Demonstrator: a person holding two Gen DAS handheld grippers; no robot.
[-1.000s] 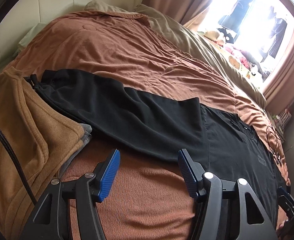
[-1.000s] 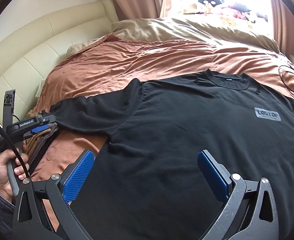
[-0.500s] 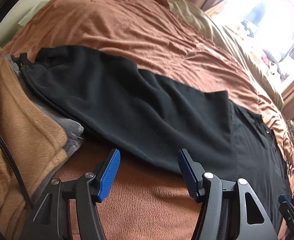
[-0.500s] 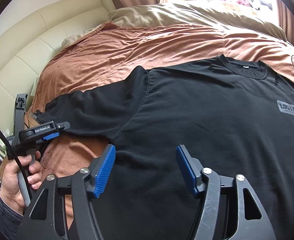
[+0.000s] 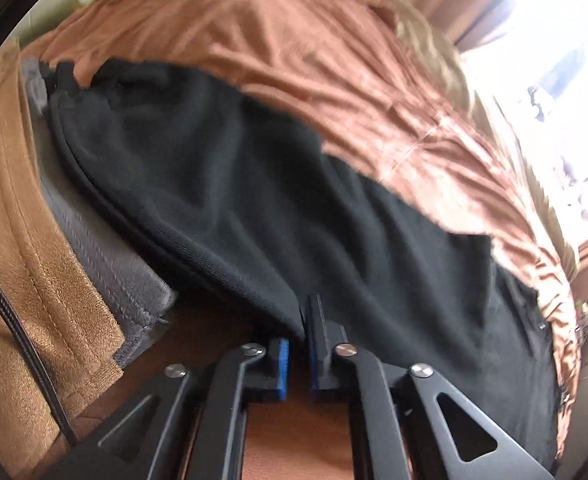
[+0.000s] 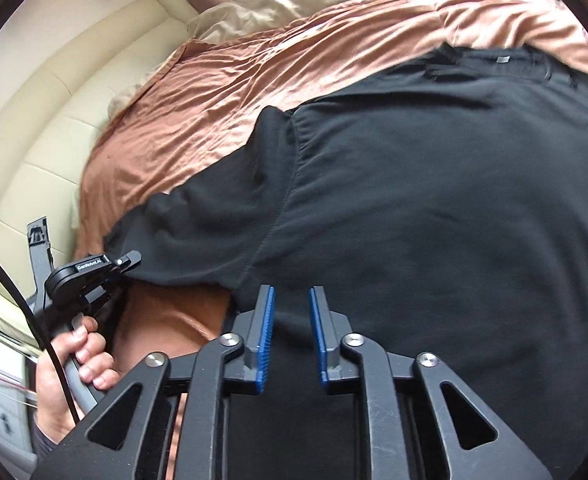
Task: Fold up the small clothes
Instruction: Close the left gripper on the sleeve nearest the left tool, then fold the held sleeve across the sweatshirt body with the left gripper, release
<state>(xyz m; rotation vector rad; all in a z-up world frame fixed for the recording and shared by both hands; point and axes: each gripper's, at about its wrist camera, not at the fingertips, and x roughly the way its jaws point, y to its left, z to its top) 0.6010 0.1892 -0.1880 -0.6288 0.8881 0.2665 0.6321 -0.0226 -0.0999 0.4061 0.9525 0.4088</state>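
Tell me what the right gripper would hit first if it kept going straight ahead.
Most likely the black shirt: the right gripper points down at its body, cloth between the nearly closed jaws. Depth is unclear.

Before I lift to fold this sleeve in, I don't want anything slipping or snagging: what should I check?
1. Left gripper shut on the sleeve's lower edge of the black long-sleeved shirt: ok.
2. Right gripper, jaws just been closing with shirt fabric between them, pads pressing it: cannot tell.
3. Shirt body flat on the rust-brown bedspread: ok.
4. Cuff clear of the folded tan fleece pile: not ok, it lies against it.
5. Black braided cable clear of the sleeve: ok.
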